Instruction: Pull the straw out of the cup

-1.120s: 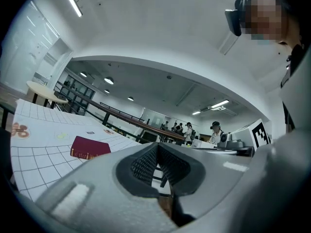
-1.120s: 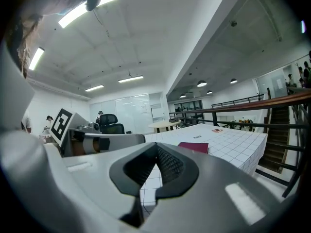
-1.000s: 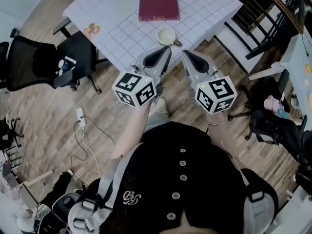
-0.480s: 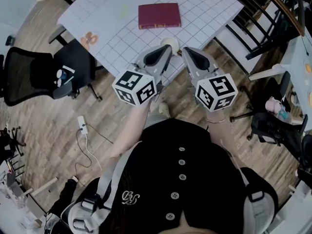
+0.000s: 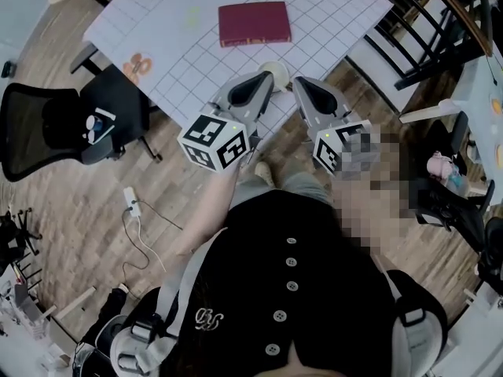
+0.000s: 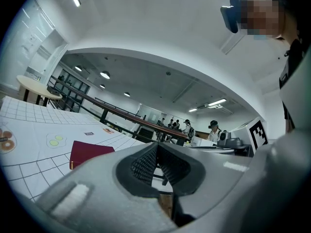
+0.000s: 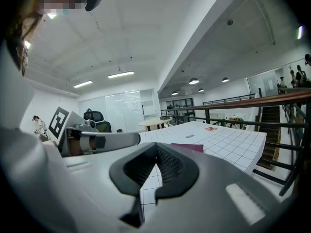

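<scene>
A pale cup (image 5: pixel 272 69) stands near the front edge of the white grid-cloth table (image 5: pixel 181 53); only its far rim shows between the two gripper noses. I cannot make out the straw. My left gripper (image 5: pixel 265 80) and right gripper (image 5: pixel 299 85) point level at the table side by side, just short of the cup, both shut with nothing in them. In the left gripper view the ribbed pads meet at the tip of the left gripper (image 6: pixel 156 145). The right gripper (image 7: pixel 156 146) looks the same in its own view. The cup is hidden in both gripper views.
A dark red book (image 5: pixel 254 23) lies on the table beyond the cup, also the book (image 6: pixel 89 151) (image 7: pixel 188 147). Black office chairs (image 5: pixel 55 120) stand at the left and another chair (image 5: pixel 444 203) at the right. A power strip (image 5: pixel 130 198) lies on the wooden floor.
Both grippers have moved forward toward the table edge together. Their noses now cover most of the cup, which was in plain view a second ago.
</scene>
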`<state>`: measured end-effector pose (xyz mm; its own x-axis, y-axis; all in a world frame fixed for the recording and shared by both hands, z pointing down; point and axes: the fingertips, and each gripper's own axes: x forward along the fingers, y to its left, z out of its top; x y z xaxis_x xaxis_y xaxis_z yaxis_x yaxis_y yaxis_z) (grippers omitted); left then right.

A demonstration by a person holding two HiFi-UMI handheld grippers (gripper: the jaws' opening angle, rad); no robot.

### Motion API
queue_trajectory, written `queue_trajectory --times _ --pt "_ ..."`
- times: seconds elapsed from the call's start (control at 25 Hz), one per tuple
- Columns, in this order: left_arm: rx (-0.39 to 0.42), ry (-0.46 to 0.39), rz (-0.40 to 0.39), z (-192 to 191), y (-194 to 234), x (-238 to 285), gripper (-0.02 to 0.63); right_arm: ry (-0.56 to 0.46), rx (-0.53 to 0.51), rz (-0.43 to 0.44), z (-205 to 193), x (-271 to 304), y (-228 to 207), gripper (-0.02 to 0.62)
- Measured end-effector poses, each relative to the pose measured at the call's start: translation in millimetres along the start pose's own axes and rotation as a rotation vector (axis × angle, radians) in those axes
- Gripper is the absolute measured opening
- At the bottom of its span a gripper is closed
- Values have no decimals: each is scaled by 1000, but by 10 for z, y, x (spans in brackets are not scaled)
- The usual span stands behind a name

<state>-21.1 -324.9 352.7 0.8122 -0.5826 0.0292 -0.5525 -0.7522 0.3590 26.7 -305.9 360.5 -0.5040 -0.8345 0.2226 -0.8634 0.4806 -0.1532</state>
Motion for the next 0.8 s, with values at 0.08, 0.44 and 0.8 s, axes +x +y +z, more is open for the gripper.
queue_trajectory --times 0.08,0.44,0.8 --pt "-18 -1 8 -41 42 -2 -3 8 3 6 -31 36 -10 0" --pt "-58 23 62 -206 178 58 -4 65 9 73 -165 180 -76 0" --pt "-52 59 81 -288 225 224 -3 125 -3 107 -322 277 -199 0"
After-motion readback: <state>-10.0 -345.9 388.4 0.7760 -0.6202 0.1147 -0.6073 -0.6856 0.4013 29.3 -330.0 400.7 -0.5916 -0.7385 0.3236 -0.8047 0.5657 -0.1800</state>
